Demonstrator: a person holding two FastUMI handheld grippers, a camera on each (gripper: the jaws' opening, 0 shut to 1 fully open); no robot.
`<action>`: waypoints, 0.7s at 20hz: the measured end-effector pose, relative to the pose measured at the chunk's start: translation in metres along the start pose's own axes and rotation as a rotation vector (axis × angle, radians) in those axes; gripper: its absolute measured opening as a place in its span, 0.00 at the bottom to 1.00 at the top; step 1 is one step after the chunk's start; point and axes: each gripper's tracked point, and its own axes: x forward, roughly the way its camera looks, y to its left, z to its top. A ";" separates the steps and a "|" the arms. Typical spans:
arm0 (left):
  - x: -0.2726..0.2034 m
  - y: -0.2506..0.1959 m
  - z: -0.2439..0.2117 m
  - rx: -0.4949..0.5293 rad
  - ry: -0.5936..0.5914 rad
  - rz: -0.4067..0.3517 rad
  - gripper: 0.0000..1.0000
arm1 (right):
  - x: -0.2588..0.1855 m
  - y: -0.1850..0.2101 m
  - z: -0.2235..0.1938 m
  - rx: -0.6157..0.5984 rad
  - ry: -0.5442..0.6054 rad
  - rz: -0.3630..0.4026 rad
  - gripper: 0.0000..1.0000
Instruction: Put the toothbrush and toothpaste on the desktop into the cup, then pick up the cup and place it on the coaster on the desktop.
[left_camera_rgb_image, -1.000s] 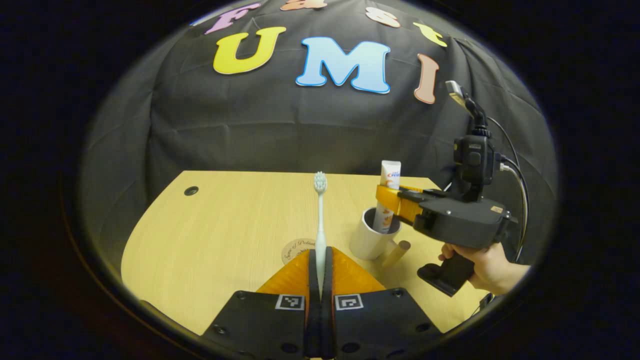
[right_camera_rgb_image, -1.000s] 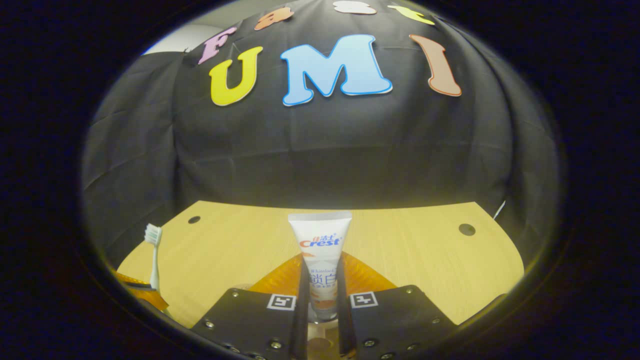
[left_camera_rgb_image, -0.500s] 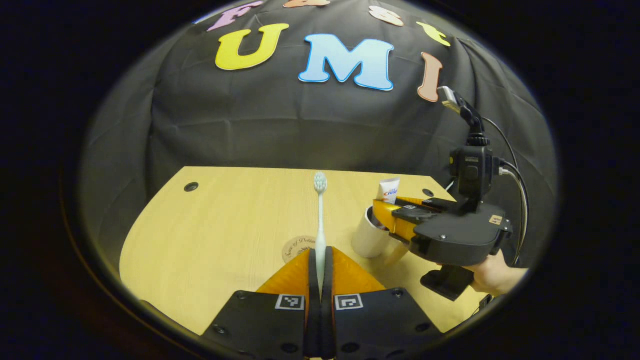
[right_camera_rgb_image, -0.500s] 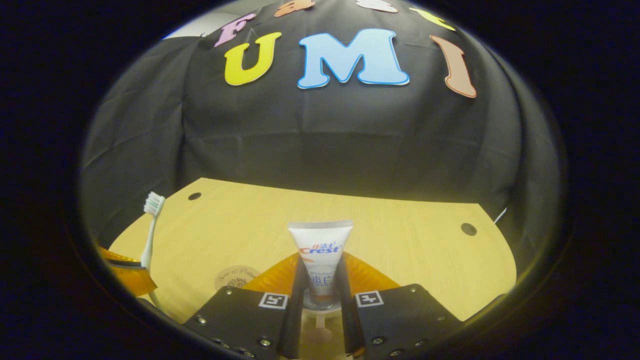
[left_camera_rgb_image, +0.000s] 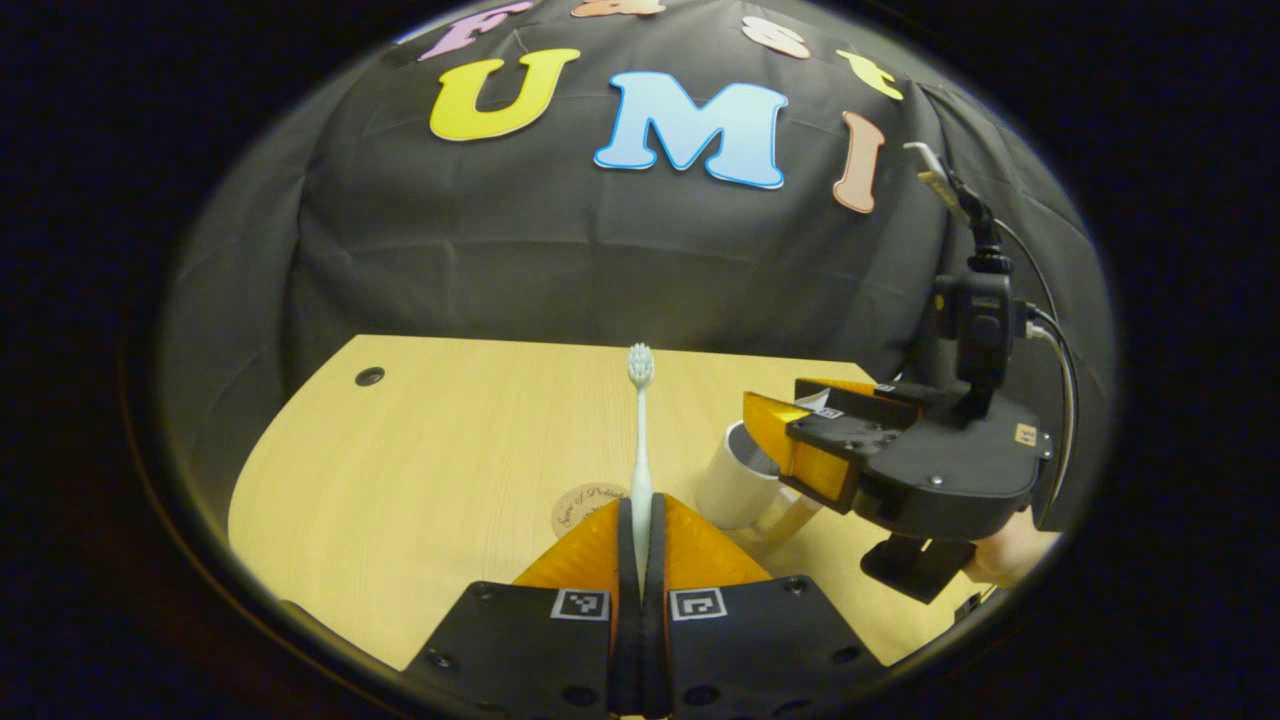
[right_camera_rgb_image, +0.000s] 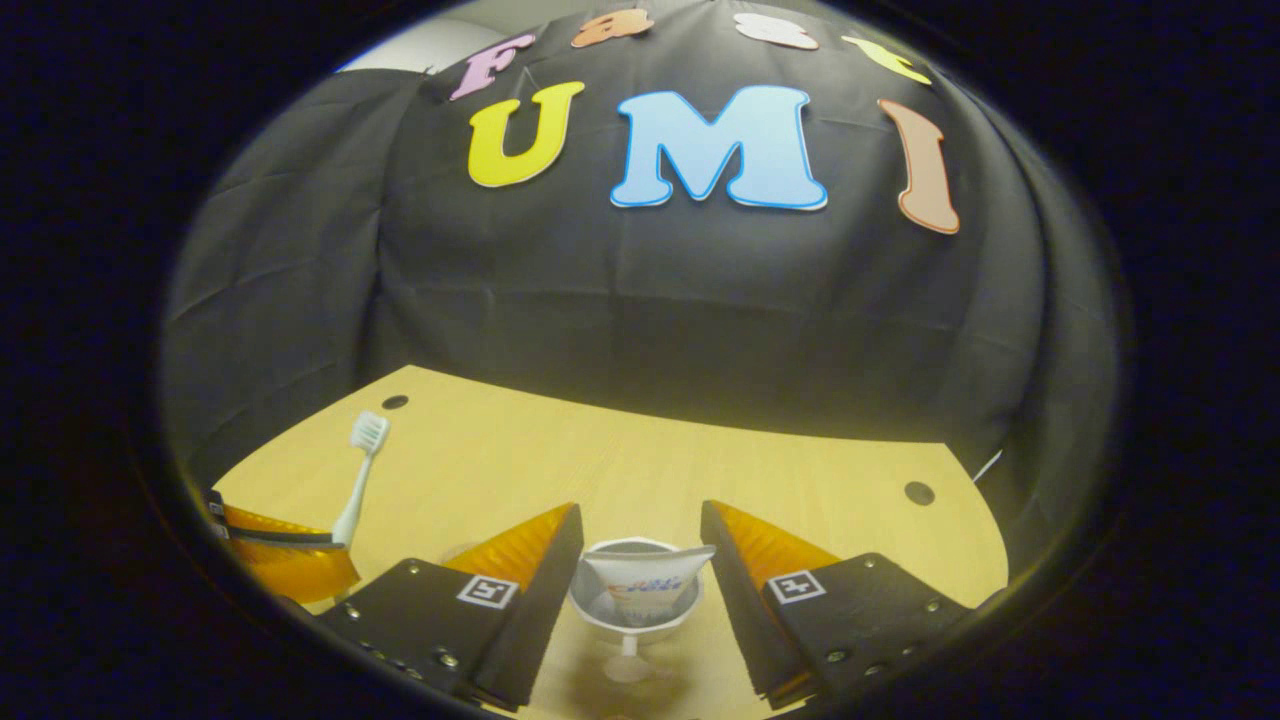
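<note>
Left gripper (left_camera_rgb_image: 640, 520) is clamping the toothbrush (left_camera_rgb_image: 640, 440) by its handle, jaws nearly closed on it, brush standing upright with bristles pointing to 12 o'clock over the desktop (left_camera_rgb_image: 450, 430). In the left gripper view the coaster (left_camera_rgb_image: 580, 505) is lying just past the fingers at about 11 o'clock, partly hidden behind them, and the cup (left_camera_rgb_image: 735, 485) is sitting at 2 o'clock, well apart from the coaster. Right gripper (right_camera_rgb_image: 640, 545) is hovering over the cup (right_camera_rgb_image: 635, 610) with jaws spread wide, touching nothing. Toothpaste (right_camera_rgb_image: 645, 585) is sitting inside the cup, crimped end up, between the 2 open fingers. In the right gripper view the toothbrush (right_camera_rgb_image: 362, 465) is showing at 9 o'clock.
</note>
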 end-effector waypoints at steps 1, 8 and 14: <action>0.003 -0.002 0.002 -0.003 -0.009 -0.007 0.08 | -0.004 0.000 0.007 0.006 -0.014 0.002 0.81; 0.030 -0.020 0.025 -0.011 -0.088 -0.080 0.08 | -0.047 -0.016 0.056 0.062 -0.136 -0.018 0.80; 0.048 -0.048 0.078 -0.050 -0.278 -0.200 0.07 | -0.093 -0.042 0.066 0.084 -0.174 -0.075 0.82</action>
